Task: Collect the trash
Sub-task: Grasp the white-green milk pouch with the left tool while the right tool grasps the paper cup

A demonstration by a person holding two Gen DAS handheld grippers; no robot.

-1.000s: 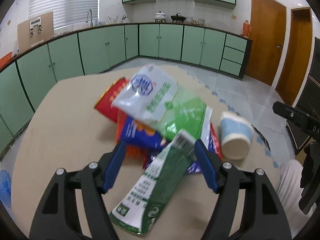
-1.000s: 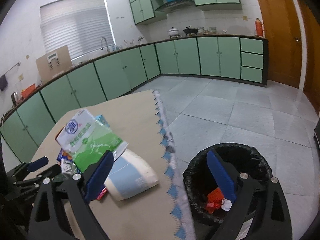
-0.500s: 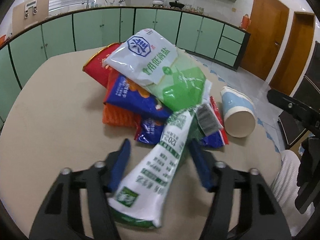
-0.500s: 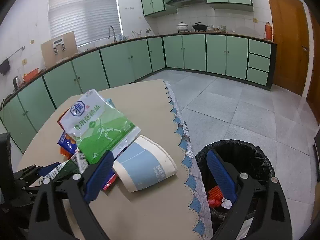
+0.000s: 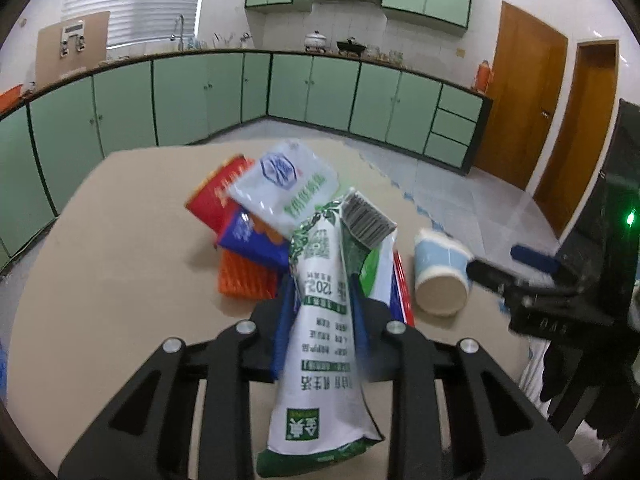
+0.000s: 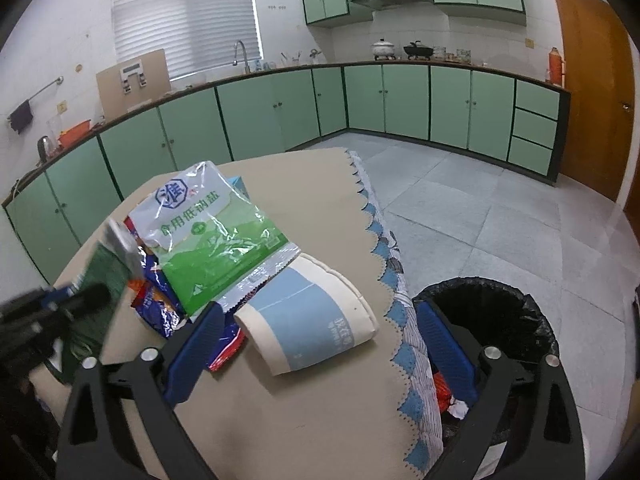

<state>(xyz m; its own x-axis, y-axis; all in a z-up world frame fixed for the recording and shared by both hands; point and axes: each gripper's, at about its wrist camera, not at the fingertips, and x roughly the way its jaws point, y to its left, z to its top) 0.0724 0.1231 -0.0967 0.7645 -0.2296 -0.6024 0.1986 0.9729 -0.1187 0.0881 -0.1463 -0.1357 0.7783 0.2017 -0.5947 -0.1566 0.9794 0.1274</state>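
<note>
The left gripper [image 5: 320, 312] is closing right now on the green-and-white wrapper [image 5: 324, 344], its blue pads pinching the packet at mid-length; so the step in hand looks like the grab that starts one more trip to the bin; the wrapper's far end rises over the trash pile [image 5: 272, 216], its near end hangs toward the camera, crumpled and glossy, a barcode flap folded over at the top.

Taking the black-lined trash bin [image 6: 500, 320] as the mark: it stands on the floor just off the table [image 6: 304, 412] edge, already holding a few scraps; the pile sits on the table well to the bin's left; the blue-and-white paper cup [image 6: 308, 328] lies on its side between pile and bin.

The right gripper [image 6: 320, 344] hangs wide open with nothing in it, straddling the cup's near end.

Next, I'd judge, the left must firm up, lift the wrapper clear of the salt bag [image 6: 212, 240], and carry it across to the bin; a limp packet may drag its neighbours.
</note>
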